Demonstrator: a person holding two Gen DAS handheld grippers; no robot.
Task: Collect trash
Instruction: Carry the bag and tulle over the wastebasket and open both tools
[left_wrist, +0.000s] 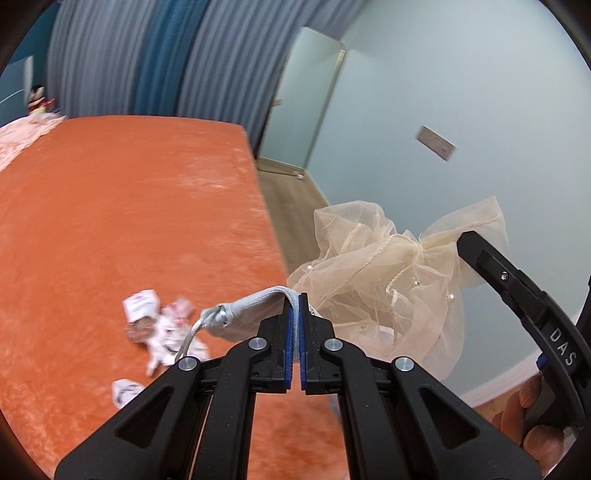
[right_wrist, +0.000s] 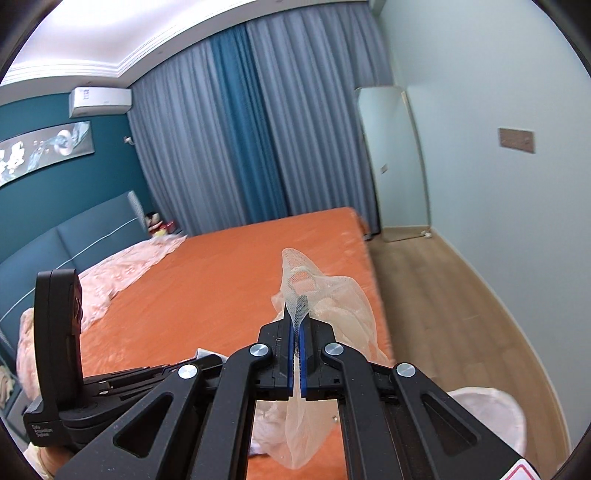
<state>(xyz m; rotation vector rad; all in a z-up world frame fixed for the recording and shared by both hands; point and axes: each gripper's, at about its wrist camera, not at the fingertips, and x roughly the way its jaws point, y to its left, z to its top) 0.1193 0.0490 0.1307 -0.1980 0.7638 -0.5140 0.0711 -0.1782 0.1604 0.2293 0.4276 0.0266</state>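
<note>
My left gripper (left_wrist: 294, 308) is shut on the hem of a pale grey drawstring pouch (left_wrist: 251, 310) with a silver cord, held above the orange bed (left_wrist: 129, 221). Crumpled printed paper scraps (left_wrist: 162, 328) lie on the bed below it, and a smaller scrap (left_wrist: 125, 391) lies nearer. A cream tulle bag (left_wrist: 399, 266) with cords and pearls hangs to the right, with my right gripper (left_wrist: 480, 254) in it. In the right wrist view my right gripper (right_wrist: 295, 321) is shut on that tulle (right_wrist: 332, 299). Whether pouch and tulle are one piece I cannot tell.
A round white container (right_wrist: 491, 410) stands on the wood floor (right_wrist: 443, 295) right of the bed. A pink quilt (right_wrist: 122, 266) lies by the teal headboard (right_wrist: 74, 236). Curtains (right_wrist: 240, 129) hang behind the bed, and a pale wall (right_wrist: 498, 221) runs along the right. A hand (left_wrist: 532, 417) holds the right gripper's handle.
</note>
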